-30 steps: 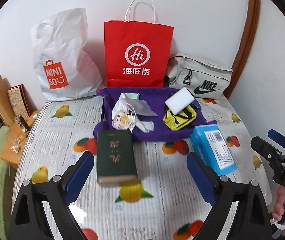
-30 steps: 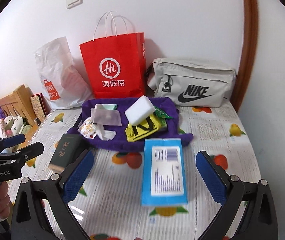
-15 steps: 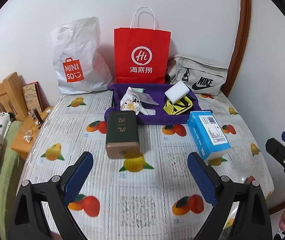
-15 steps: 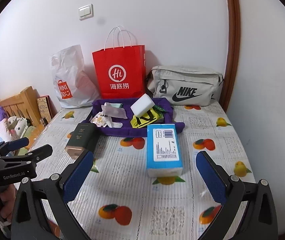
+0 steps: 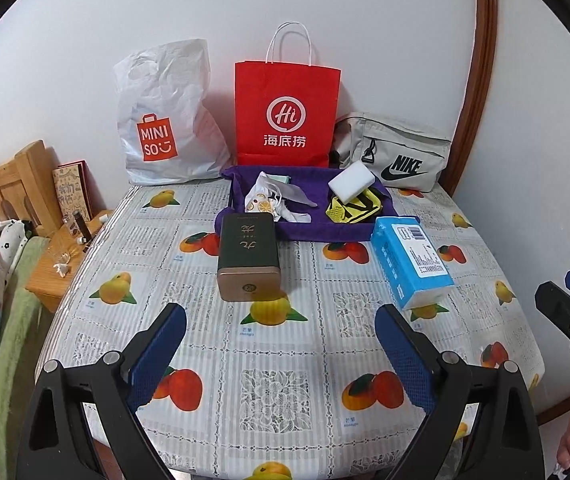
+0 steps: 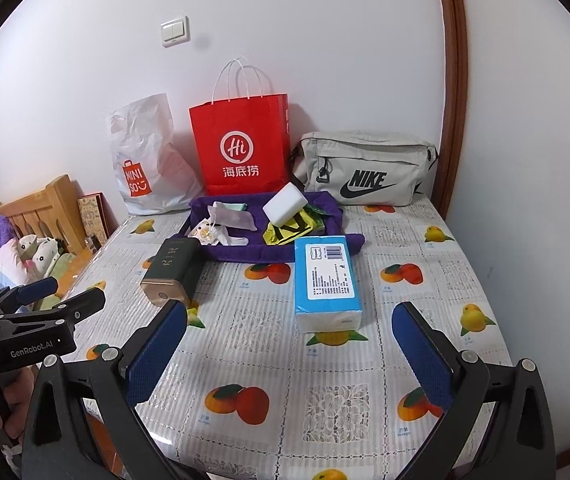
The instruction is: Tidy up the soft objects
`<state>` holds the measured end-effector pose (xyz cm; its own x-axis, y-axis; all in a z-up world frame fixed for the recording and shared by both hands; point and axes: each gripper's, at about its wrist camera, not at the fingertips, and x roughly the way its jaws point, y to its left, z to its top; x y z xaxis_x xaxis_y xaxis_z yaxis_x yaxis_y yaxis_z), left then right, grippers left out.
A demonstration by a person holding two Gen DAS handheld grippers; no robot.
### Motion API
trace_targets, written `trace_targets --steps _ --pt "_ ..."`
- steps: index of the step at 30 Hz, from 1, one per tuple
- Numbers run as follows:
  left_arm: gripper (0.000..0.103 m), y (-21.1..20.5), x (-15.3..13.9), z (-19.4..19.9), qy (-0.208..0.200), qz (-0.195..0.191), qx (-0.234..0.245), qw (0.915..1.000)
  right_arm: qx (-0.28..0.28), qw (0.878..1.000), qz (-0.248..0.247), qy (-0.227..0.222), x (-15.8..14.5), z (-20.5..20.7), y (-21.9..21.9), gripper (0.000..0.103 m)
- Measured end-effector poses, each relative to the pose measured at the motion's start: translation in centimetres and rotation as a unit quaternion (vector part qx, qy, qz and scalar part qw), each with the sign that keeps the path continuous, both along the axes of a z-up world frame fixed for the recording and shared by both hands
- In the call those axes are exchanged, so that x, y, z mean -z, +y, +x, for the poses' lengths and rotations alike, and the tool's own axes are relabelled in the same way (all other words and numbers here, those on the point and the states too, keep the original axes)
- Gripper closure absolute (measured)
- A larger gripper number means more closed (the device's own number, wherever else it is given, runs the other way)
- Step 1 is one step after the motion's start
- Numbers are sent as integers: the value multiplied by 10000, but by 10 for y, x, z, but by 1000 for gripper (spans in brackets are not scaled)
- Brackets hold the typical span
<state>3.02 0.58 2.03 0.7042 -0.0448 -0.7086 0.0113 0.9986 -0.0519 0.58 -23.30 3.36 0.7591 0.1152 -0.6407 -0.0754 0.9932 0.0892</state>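
A purple cloth tray point(image 5: 317, 232) point(image 6: 237, 254) lies at the back of the table, holding a white sponge point(image 5: 351, 182) point(image 6: 285, 204), a yellow-black pouch point(image 5: 355, 210) point(image 6: 289, 232) and a white fruit-print cloth point(image 5: 271, 202) point(image 6: 213, 232). In front of it lie a dark green box point(image 5: 249, 252) point(image 6: 173, 270) and a blue tissue pack point(image 5: 411, 264) point(image 6: 327, 280). My left gripper point(image 5: 281, 356) hovers open over the near table edge, holding nothing. My right gripper point(image 6: 291, 354) is open and holds nothing, with the tissue pack just ahead of it.
A white MINISO bag point(image 5: 165, 120), a red paper bag point(image 5: 287, 114) and a grey Nike bag point(image 5: 399, 156) stand against the wall. Left of the table point(image 5: 245, 360) are a wooden headboard point(image 5: 9, 184), a small side table point(image 5: 61, 264) and bedding.
Both grippers have pulled back and up from the table, so the objects look smaller and farther. Nothing on the table has moved; both stay open.
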Motion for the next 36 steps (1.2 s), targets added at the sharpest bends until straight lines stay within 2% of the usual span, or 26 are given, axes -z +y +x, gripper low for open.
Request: trace_targets --steps 36 --pt "7 -1 0 -10 42 60 37 10000 15 10000 22 0 1 -12 1 2"
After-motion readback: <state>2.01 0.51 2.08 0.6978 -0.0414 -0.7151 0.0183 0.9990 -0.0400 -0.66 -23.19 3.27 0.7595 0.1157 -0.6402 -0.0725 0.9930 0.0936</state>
